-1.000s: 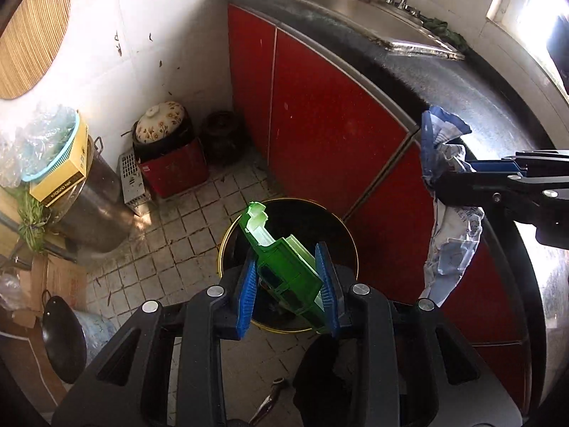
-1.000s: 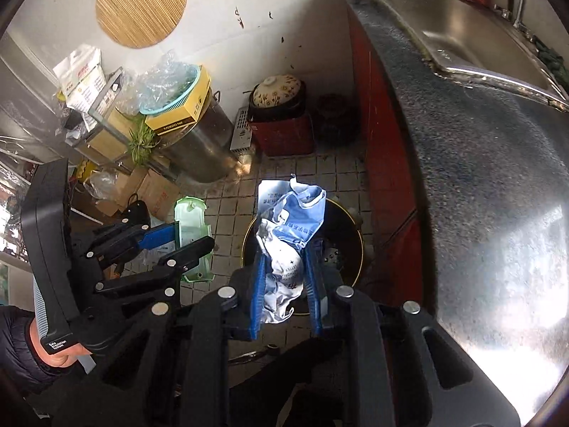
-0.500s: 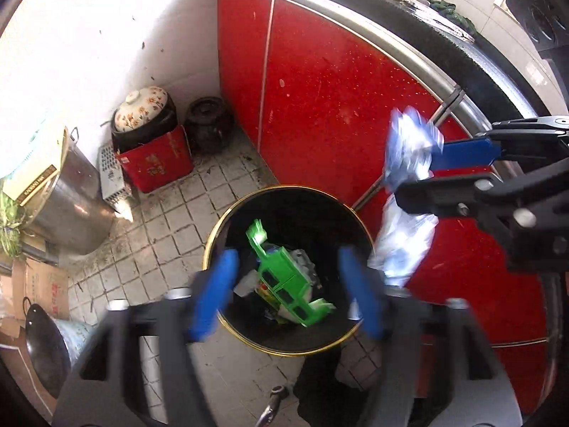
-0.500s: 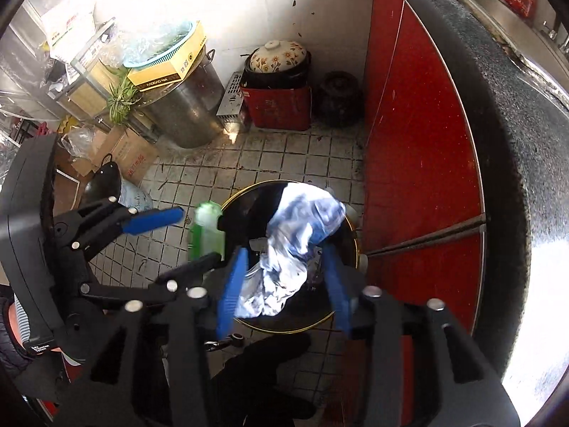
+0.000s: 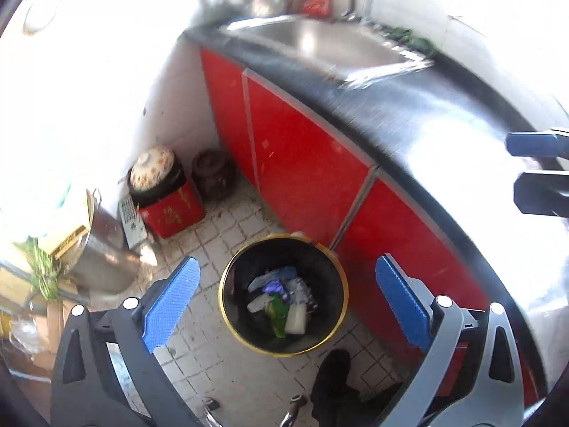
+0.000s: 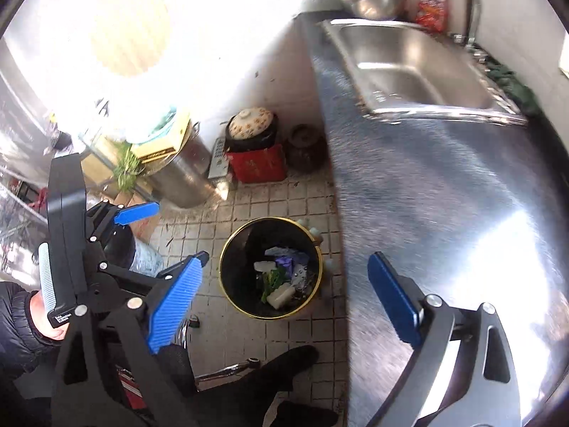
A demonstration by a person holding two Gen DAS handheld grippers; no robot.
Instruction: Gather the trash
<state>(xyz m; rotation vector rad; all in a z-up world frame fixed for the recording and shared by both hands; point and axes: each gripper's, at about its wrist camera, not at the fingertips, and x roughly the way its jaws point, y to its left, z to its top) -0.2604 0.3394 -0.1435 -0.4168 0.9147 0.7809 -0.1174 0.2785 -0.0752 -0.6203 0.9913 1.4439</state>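
A black bin with a gold rim (image 5: pixel 222 284) (image 6: pixel 222 270) stands on the tiled floor by the red cabinet. Inside lie the green package (image 5: pixel 277 315) (image 6: pixel 272 279) and the blue-white wrapper (image 5: pixel 274 277) (image 6: pixel 284 254) among other scraps. My left gripper (image 5: pixel 285 261) hangs above the bin, its jaws opening wide with nothing between them. My right gripper (image 6: pixel 286 259) hangs over the bin and the counter edge, its jaws also opening and empty. The right gripper (image 5: pixel 512 167) shows at the right edge of the left wrist view.
The red cabinet (image 5: pixel 302 163) with a steel counter (image 6: pixel 444 195) and sink (image 6: pixel 409 64) runs along the right. A lidded clay pot on a red box (image 5: pixel 167 206), a dark jar (image 5: pixel 213 174) and a steel pot (image 6: pixel 185 178) stand by the wall. A person's dark shoe (image 5: pixel 330 373) is near the bin.
Both grippers went from shut to wide open. The green package and the blue-white wrapper dropped into the bin. Both grippers rose away from it.
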